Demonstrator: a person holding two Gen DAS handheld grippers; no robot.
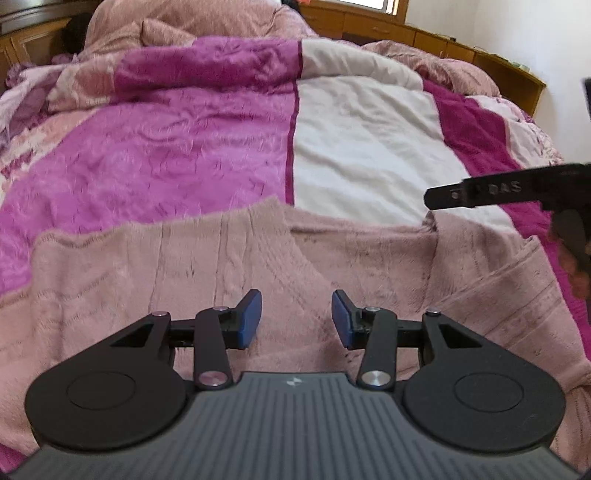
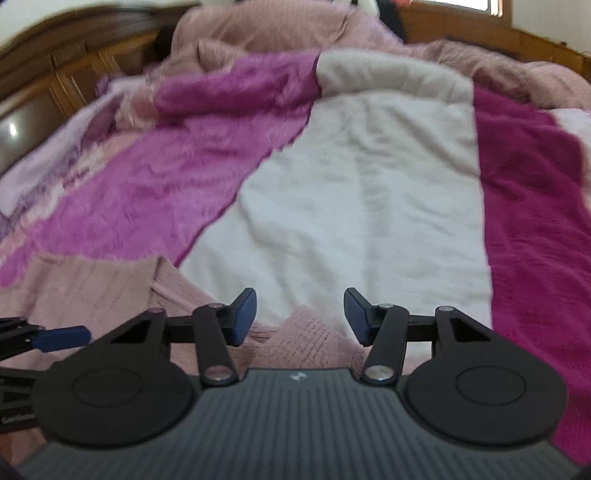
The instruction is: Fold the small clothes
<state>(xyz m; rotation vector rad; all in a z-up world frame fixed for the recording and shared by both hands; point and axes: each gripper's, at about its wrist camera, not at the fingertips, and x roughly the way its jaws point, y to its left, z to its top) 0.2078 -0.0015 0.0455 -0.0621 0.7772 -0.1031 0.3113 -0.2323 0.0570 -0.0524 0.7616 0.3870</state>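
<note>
Sweater [image 1: 280, 266]: dusty pink cable knit, spread flat on the near part of the bed, over the blanket; V-neck open toward the far side; far edge lies across the purple and white stripes.
Sweater in right view [image 2: 110, 288]: seen at lower left and under the jaws, a knit fold bunched just below the right gripper.
Blanket [image 1: 184, 147]: plush, striped purple, white and magenta; wrinkled, folded back at the far end.
Quilt [image 1: 192, 18]: pink, heaped at the head of the bed.
Bed surround [image 1: 424, 33]: wooden panels and drawers along the far side and right.
Left gripper [image 1: 297, 319]: low over the middle of the sweater, just below the V-neck; jaws apart, nothing between the blue pads [image 1: 251, 317], no cloth pinched.
Right gripper [image 2: 299, 319]: over the sweater's right edge, pointing toward the white stripe; jaws apart, nothing clamped; picture blurred.
Right gripper in left view [image 1: 432, 197]: one black finger reaches in from the right edge, above the sweater's right shoulder; whether touching cloth cannot be told.
Left gripper in right view [image 2: 62, 338]: blue pad at the left edge, over the sweater.
</note>
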